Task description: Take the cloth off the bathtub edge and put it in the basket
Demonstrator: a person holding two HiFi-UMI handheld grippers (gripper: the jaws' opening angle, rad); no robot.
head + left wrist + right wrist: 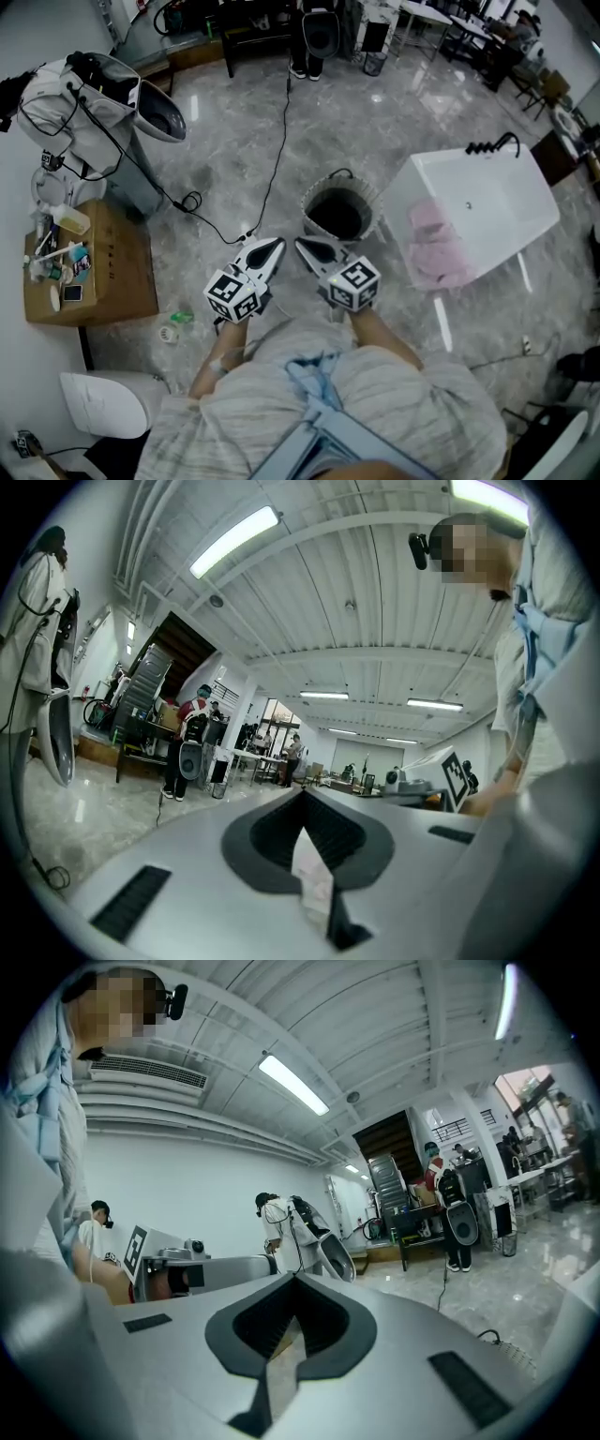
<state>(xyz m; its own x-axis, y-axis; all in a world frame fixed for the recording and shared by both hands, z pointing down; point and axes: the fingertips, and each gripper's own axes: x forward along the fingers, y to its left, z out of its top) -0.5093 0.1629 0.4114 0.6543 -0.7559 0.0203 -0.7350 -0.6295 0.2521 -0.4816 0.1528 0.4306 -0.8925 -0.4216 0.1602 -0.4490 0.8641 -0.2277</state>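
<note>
A person stands on a grey marble floor (216,141) holding a two-jaw gripper in each hand at waist height, seen from the head view. The left gripper (269,253) and the right gripper (312,250) sit side by side, close together but apart, with their tips angled toward each other and toward a dark woven basket (319,192) on the floor just ahead of them.

In the left gripper view, the left gripper (303,801) is clenched, its jaws meeting at the tip with nothing between them. The right gripper view shows the right gripper (292,1283) the same way, jaws pressed together and empty.

The pink cloth (434,242) lies bunched over the left end of the white bathtub (487,202), draped across the edge nearest the basket and well apart from both grippers. The basket stands just beside that end of the tub; whether the two touch cannot be told. A black faucet (491,145) rises from the tub's far edge.

At the left of the head view, a wooden side table (122,272) carries small toiletries along its left edge, and a white toilet (98,405) stands below it. A black cable (277,178) trails across the floor toward the left gripper.
</note>
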